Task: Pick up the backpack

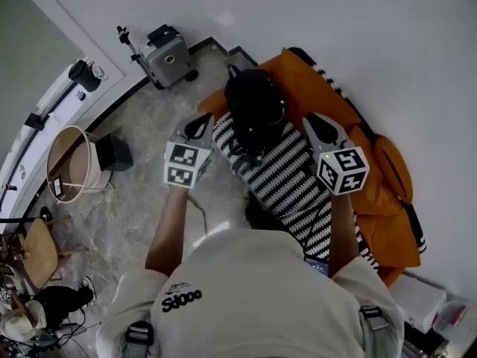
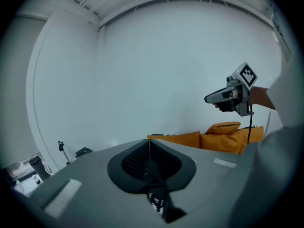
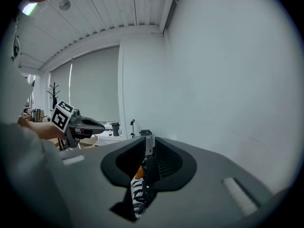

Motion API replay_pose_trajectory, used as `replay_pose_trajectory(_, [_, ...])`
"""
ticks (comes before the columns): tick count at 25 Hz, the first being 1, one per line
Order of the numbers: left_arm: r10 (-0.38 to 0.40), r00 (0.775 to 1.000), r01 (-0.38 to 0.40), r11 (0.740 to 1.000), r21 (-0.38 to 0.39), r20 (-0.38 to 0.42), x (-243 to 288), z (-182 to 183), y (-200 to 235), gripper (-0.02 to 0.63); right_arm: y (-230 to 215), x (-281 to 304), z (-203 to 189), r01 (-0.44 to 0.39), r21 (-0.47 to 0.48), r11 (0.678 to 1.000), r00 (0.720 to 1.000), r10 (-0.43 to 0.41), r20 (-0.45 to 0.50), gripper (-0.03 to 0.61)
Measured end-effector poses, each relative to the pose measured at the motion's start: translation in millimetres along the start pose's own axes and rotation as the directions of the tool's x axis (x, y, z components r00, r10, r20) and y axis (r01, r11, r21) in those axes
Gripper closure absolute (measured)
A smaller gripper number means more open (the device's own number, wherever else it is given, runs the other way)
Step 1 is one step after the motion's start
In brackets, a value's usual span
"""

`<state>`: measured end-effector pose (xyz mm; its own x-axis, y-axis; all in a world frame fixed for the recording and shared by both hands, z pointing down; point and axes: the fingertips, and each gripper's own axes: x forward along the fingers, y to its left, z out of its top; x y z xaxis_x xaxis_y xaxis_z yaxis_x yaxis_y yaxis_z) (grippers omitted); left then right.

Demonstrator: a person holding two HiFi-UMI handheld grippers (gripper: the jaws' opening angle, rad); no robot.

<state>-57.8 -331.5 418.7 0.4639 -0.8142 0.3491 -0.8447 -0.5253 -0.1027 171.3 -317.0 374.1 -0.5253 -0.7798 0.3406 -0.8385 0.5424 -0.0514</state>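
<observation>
In the head view a black backpack (image 1: 255, 107) sits on a black-and-white striped blanket (image 1: 287, 177) spread over an orange sofa (image 1: 380, 192). My left gripper (image 1: 198, 127) hovers just left of the backpack, apart from it. Its jaws (image 2: 149, 144) meet in a thin seam with nothing gripped. My right gripper (image 1: 319, 125) hovers just right of the backpack, not touching it. Its jaws (image 3: 146, 144) stand a narrow slit apart; orange and striped fabric show through the slit. Each gripper view also catches the other gripper: the right gripper (image 2: 213, 99) and the left gripper (image 3: 97, 126).
A grey case (image 1: 168, 54) and a small stand (image 1: 127, 39) rest on the marble floor by the white wall. A round basket (image 1: 71, 162) and a black box (image 1: 113, 151) lie to the left, a wooden chair (image 1: 37, 252) lower left. An orange cushion (image 1: 393, 166) lies on the sofa.
</observation>
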Motion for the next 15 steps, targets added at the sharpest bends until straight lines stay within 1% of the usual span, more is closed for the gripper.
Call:
replay_pose_trajectory(7, [-0.002, 0.997, -0.001, 0.999, -0.032, -0.072, 71, -12, 17, 0.561, -60, 62, -10, -0.015, 0.034, 0.999, 0.999, 0.017, -0.05, 0.489])
replay_pose_trajectory(11, [0.017, 0.995, -0.023, 0.998, -0.063, -0.099, 108, -22, 32, 0.555, -85, 101, -24, -0.051, 0.045, 0.998, 0.994, 0.055, -0.095, 0.455])
replay_pose_trajectory(15, [0.006, 0.99, -0.021, 0.995, -0.1, -0.141, 141, -38, 35, 0.544, -108, 138, -44, -0.09, 0.077, 0.993, 0.983, 0.101, -0.15, 0.426])
